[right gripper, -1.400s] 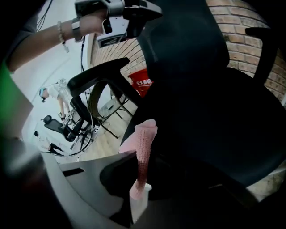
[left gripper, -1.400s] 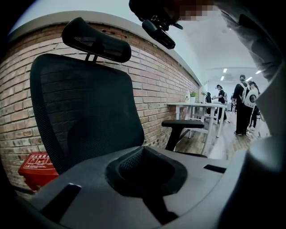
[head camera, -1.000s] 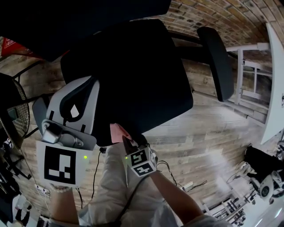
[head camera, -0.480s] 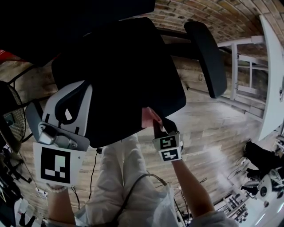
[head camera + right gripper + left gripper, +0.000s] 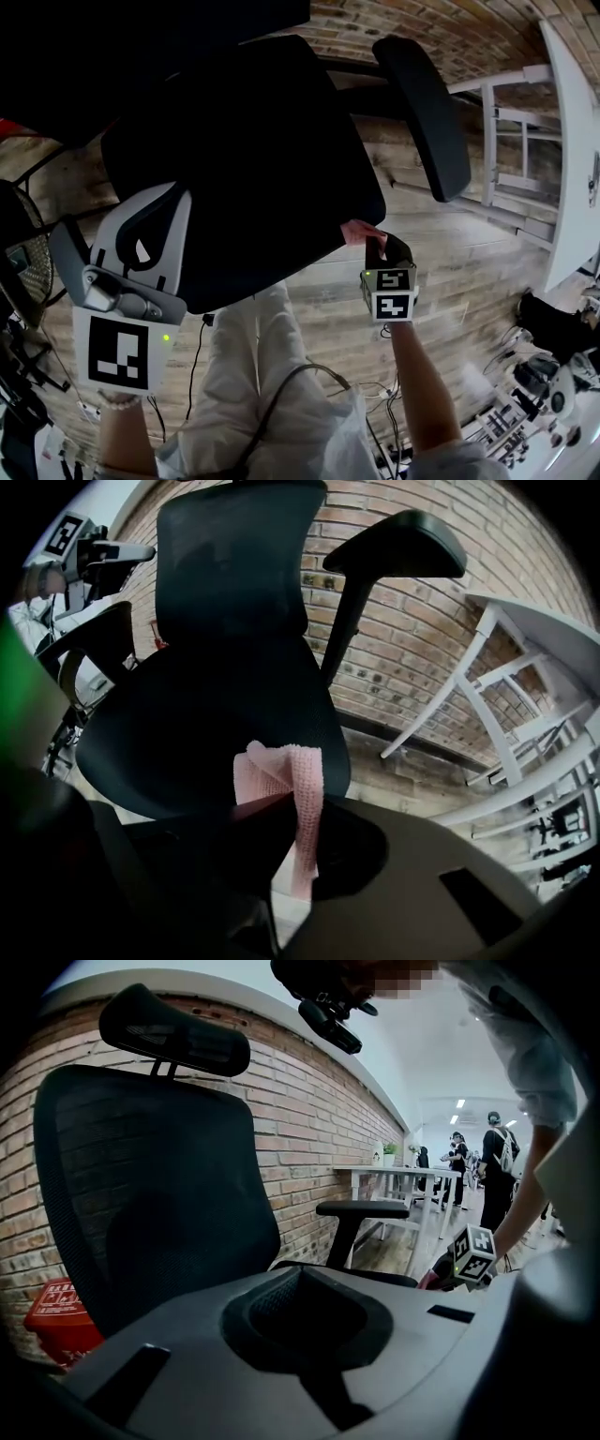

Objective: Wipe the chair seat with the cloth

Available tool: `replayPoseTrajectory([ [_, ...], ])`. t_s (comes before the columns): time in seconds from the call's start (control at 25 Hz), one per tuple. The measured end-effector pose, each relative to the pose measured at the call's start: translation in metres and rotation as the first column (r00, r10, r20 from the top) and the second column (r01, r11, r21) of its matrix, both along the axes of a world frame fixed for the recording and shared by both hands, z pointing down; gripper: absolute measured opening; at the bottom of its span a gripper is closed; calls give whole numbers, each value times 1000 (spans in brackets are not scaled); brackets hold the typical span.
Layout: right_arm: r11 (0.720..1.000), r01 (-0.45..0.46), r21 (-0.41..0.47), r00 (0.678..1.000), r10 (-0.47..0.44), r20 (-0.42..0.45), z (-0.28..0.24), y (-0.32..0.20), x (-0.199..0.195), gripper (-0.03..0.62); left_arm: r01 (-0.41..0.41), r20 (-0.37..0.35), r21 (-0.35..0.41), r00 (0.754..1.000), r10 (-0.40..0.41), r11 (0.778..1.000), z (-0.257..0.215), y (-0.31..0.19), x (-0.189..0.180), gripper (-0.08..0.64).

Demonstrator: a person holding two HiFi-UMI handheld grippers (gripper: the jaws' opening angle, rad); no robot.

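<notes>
Right gripper view: the right gripper [image 5: 292, 806] squeezes a pink cloth [image 5: 281, 766] between its jaws. The cloth sticks up at the near edge of the black chair seat [image 5: 187, 714]. The left gripper [image 5: 302, 1283] holds nothing, jaws together, by the seat's left edge. Farther back are an armrest [image 5: 394, 546] and a brick wall [image 5: 422, 639].

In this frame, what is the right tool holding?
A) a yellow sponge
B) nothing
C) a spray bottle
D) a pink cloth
D: the right gripper view shows the right tool clamped on a pink cloth, which hangs down between its jaws with the black chair seat behind it.
</notes>
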State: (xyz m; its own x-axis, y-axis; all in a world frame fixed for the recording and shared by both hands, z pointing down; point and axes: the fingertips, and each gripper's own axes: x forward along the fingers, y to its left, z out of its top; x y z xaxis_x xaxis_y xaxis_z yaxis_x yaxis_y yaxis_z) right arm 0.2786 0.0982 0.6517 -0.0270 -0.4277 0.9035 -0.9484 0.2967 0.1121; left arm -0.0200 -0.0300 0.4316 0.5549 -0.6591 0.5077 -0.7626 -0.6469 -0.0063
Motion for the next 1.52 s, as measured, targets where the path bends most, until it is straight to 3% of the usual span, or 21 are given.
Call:
replayPoseTrajectory([
  [0.28, 999, -23, 31, 998, 21, 64, -37, -2, -22, 52, -48, 11, 26, 999, 48, 998, -34, 6, 6, 18],
  [0.48, 994, -12, 110, 990, -3, 141, -115, -21, -58, 52, -89, 28, 77, 996, 88, 993, -96, 9, 0, 18],
  [0.64, 976, -12, 218, 978, -34, 206, -192, -46, -94, 52, -159, 62, 147, 987, 151, 976, -155, 11, -8, 18],
  [0.96, 904, 27, 427, 961, -141, 237, -352, -87, -135, 52, -69, 60, 248, 997, 56, 966, -272, 11, -34, 18],
  [1.16, 856, 39, 515, 954, -185, 236, -426, -95, -145, 52, -19, 60, 297, 998, 1, 955, -325, 17, -47, 18],
  [1.28, 836, 31, 548, 949, -196, 246, -463, -92, -150, 52, 41, 4, 285, 999, -44, 957, -350, 27, -51, 18],
  [1.4, 807, 30, 590, 944, -217, 248, -498, -91, -154, 52, -1, 50, 331, 999, -16, 944, -374, 33, -51, 18],
  [1.52, 774, 35, 632, 937, -246, 250, -528, -89, -161, 52, -9, 51, 363, 999, -10, 932, -395, 37, -50, 18],
])
